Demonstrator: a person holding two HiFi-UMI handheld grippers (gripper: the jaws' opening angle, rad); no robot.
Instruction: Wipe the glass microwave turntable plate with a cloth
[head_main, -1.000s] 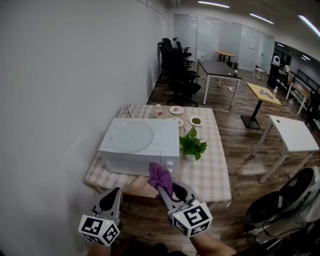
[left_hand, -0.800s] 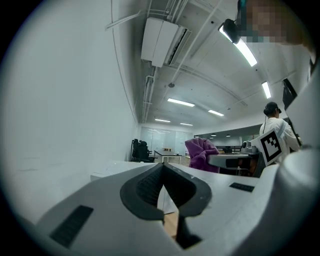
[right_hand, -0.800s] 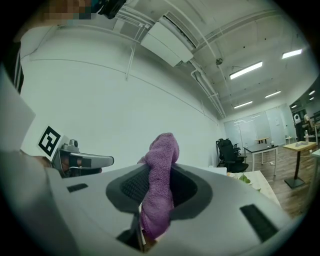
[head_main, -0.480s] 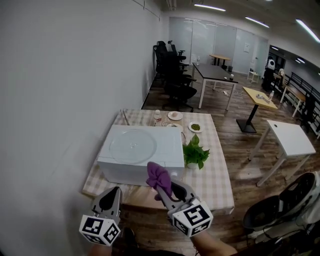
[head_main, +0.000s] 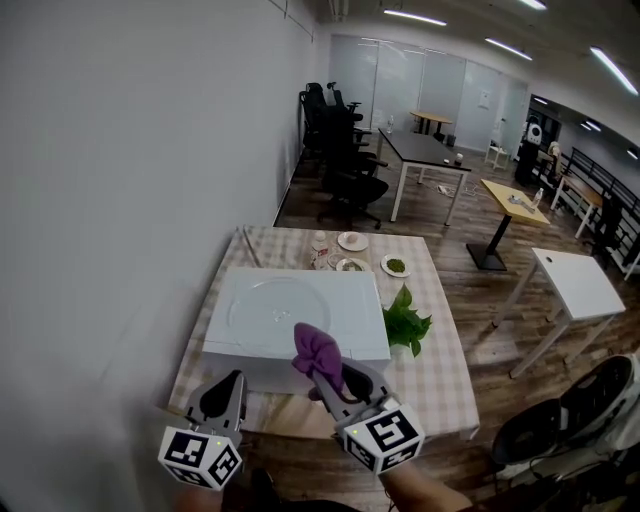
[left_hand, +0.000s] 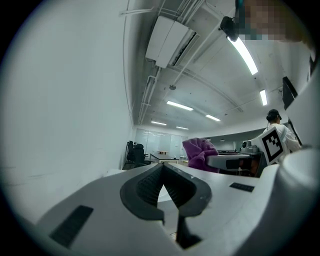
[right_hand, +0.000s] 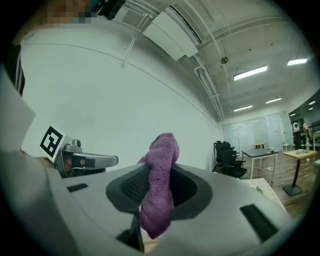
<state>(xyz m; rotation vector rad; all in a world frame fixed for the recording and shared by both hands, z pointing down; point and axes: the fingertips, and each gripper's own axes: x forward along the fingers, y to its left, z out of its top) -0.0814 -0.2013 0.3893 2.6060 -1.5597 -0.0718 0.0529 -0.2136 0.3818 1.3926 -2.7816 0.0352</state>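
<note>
— We see a matt, fuzzy purple terry cloth (right_hand: 159, 190), soft and looped.
— We agree. The round clear glass turntable plate (head_main: 277, 303) looks smooth and glossy; the white microwave casing (head_main: 365, 335) looks matt.
— We read the left gripper (left_hand: 162, 169) as smooth grey plastic, its black pads (left_hand: 149, 186) ribbed.
— And we see a woven checked tablecloth (head_main: 440, 370) and a wood-plank floor (head_main: 480, 300).

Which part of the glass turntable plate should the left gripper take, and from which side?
Probably the near rim, approached from the person's side. The glass plate lies flat on top of the microwave, so only its thin edge offers a pinch. That edge is also nearest the shut, empty left gripper. The right gripper is shut on the purple cloth.
</note>
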